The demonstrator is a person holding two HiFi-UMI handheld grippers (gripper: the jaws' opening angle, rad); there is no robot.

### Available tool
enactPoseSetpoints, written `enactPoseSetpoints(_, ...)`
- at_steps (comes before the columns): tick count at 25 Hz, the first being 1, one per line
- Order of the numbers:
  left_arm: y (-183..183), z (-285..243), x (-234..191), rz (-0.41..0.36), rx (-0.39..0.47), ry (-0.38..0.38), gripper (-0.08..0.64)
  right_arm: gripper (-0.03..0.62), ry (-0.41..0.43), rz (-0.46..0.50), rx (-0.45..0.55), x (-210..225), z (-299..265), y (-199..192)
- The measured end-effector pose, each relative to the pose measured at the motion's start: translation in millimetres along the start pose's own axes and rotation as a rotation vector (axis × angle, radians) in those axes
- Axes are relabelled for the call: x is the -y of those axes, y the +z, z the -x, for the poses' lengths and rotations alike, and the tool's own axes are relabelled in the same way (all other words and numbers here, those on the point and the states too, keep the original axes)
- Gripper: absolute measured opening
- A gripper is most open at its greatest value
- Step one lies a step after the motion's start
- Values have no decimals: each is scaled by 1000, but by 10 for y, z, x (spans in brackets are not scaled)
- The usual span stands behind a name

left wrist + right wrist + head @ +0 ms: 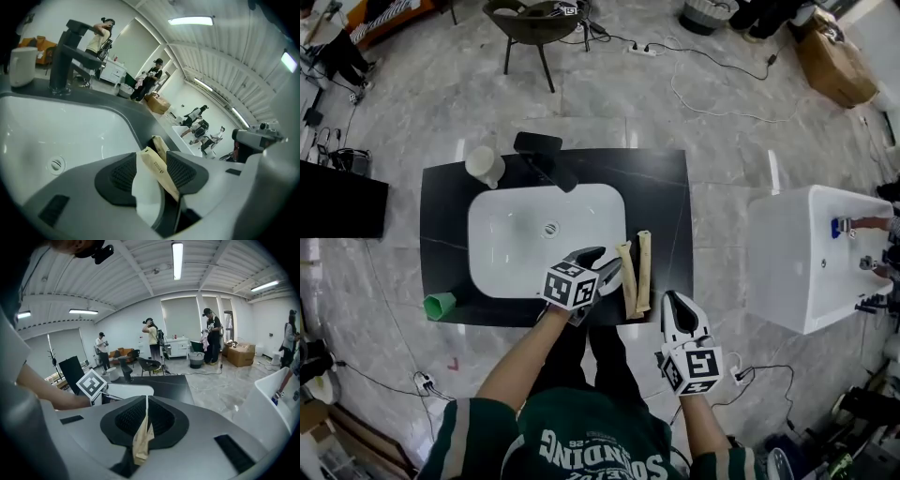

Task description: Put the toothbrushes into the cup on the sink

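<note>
Two toothbrushes in tan paper wrappers [635, 277] lie side by side on the black counter [661, 202], right of the white basin [546, 239]. My left gripper [602, 263] reaches in at their near ends. Its jaws stand open around one wrapped toothbrush [158, 171], and the second wrapped toothbrush [159, 145] lies just beyond. My right gripper [674, 300] hovers off the counter's front right edge, shut on a torn scrap of tan wrapper [142, 439]. A white cup [485, 166] stands at the counter's back left, by the faucet. A green cup [441, 305] lies at the front left.
The black faucet [546, 159] rises behind the basin and shows in the left gripper view as the faucet [70, 51]. A white tub [811, 258] stands to the right. A chair [539, 23] and floor cables [712, 89] lie beyond the counter. Several people stand in the background.
</note>
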State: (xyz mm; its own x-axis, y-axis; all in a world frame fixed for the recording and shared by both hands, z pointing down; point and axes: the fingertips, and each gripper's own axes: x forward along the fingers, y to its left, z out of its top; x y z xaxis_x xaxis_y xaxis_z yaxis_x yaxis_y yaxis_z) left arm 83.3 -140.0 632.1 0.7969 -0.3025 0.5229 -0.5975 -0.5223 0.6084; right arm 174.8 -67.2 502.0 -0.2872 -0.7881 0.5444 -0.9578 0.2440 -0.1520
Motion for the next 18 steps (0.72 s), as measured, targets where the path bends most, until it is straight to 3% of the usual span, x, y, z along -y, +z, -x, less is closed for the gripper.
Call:
enactPoseSetpoints(5, -67, -280, -159, 243, -41, -101, 204, 43, -15, -81, -27, 18, -34, -179)
enactPoseSetpoints(9, -130, -416, -122, 443, -82, -227, 204, 43, -26, -103, -47, 26, -7, -270)
enactPoseSetpoints(15, -177, -465, -56, 478, -112, -289, 139, 43, -31, -109, -69, 88, 18, -350)
enactPoseSetpoints(18, -158, -426, -38, 450, -102, -303, 97, 43, -29, -111, -72, 79, 0, -364)
